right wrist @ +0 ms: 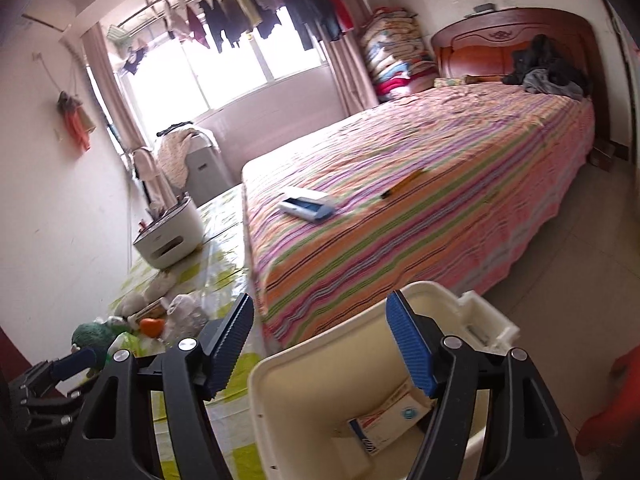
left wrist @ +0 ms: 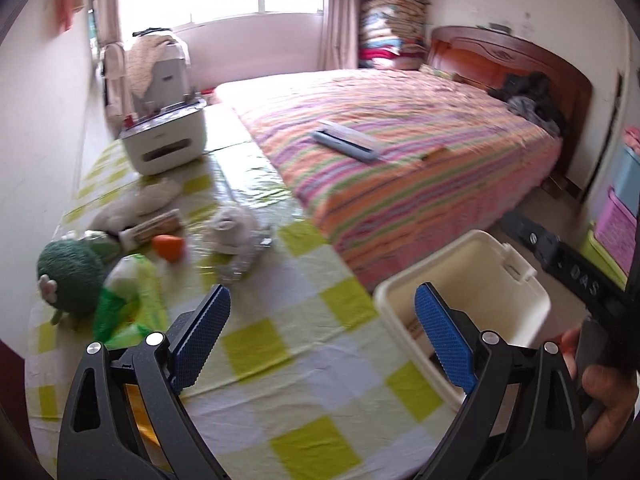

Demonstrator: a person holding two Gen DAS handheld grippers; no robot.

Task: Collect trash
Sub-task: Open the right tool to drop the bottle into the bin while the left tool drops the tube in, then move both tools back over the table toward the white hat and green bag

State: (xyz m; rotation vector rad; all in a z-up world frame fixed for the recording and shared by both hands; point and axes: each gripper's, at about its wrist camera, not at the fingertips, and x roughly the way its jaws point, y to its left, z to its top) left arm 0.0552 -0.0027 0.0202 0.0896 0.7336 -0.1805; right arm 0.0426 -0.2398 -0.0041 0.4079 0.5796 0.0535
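A cream plastic bin [left wrist: 496, 280] stands off the right edge of the checkered table [left wrist: 304, 352]; it also shows in the right wrist view [right wrist: 304, 396] with a small white carton [right wrist: 390, 420] inside. Loose trash lies at the table's left: a green plastic bag [left wrist: 128, 300], crumpled tissue [left wrist: 234, 228], a paper roll [left wrist: 154, 228] and an orange piece [left wrist: 170, 246]. My left gripper [left wrist: 322, 340] is open and empty above the table, just left of the bin. My right gripper [right wrist: 320, 344] is open and empty above the bin's near rim.
A green plush toy [left wrist: 70, 276] and a white box [left wrist: 168, 140] sit on the table's left and far side. A striped bed [left wrist: 400, 148] with a flat blue-grey case [left wrist: 346, 142] lies beyond. Coloured storage boxes [left wrist: 618, 220] stand at the right.
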